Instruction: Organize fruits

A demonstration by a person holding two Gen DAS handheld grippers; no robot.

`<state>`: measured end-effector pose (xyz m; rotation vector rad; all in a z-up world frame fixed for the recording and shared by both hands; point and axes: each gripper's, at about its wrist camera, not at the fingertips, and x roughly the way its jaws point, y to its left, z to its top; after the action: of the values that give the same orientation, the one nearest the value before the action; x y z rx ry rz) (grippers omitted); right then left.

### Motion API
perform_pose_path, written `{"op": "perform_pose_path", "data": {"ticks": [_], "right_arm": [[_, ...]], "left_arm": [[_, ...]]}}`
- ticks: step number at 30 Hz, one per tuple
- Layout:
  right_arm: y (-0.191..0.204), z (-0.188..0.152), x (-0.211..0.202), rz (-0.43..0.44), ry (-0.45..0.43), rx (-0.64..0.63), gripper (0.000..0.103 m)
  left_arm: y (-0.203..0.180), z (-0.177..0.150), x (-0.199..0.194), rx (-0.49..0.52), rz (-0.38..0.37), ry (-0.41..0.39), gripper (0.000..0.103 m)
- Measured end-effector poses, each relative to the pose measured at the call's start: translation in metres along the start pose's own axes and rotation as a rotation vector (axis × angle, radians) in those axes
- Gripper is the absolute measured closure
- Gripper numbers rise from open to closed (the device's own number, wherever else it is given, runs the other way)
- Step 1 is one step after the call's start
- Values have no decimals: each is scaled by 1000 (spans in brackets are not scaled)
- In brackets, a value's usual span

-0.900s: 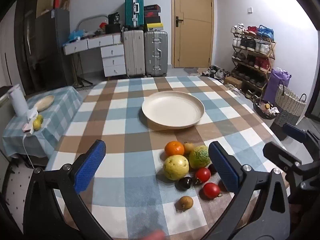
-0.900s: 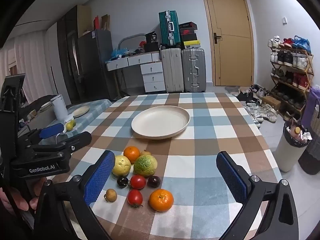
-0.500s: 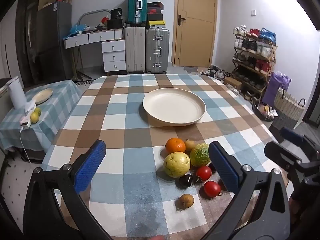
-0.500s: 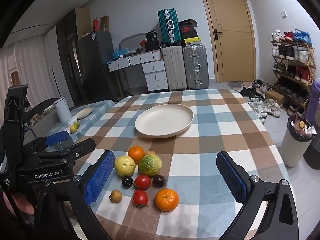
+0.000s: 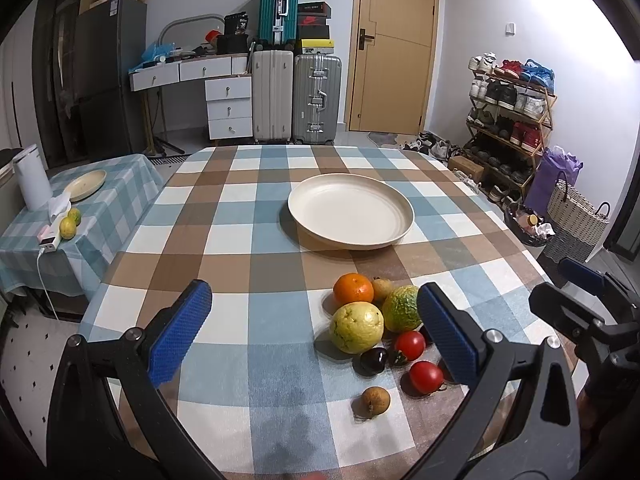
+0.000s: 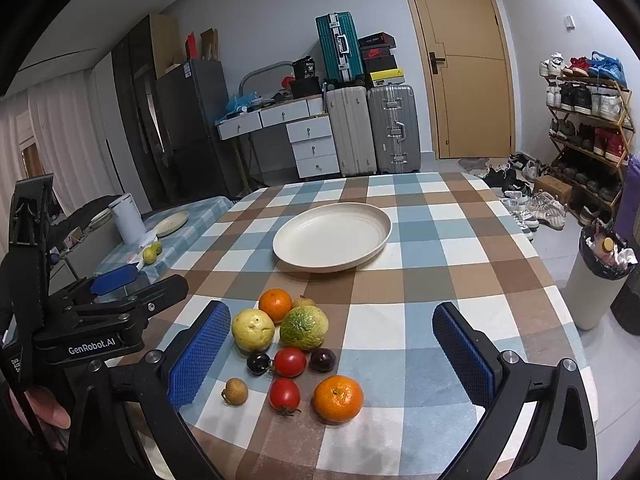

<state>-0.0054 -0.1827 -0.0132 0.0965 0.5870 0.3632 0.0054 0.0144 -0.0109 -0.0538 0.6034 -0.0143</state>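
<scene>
A cluster of fruit lies near the front of the checked table: two oranges (image 6: 338,398) (image 6: 275,305), a yellow guava (image 6: 253,329), a green bumpy fruit (image 6: 304,327), two tomatoes (image 6: 289,362) (image 6: 284,395), two dark plums (image 6: 322,360), a small brown longan (image 6: 235,391). An empty cream plate (image 6: 332,237) sits behind them, also in the left wrist view (image 5: 350,211). My left gripper (image 5: 316,332) is open, above the table left of the fruit. My right gripper (image 6: 332,354) is open, above the fruit.
A side table (image 5: 60,216) at left holds a white kettle, a small plate and two limes. Suitcases, drawers and a door stand behind. A shoe rack (image 5: 512,120), baskets and a bin (image 6: 596,280) stand at right. The table edge is near both grippers.
Both grippers have risen and drawn back slightly, so the views tilt a little. The fruit and plate have not moved.
</scene>
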Motion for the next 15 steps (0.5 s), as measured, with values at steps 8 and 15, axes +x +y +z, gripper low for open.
{"op": "perform_pose_path", "data": {"ticks": [8, 15], "right_arm": [[0, 1, 1, 2, -3, -6, 0], [2, 0, 1, 3, -2, -5, 0]], "left_arm": [[0, -2, 4, 2, -3, 3, 1], [0, -3, 5, 0, -9, 4, 1]]}}
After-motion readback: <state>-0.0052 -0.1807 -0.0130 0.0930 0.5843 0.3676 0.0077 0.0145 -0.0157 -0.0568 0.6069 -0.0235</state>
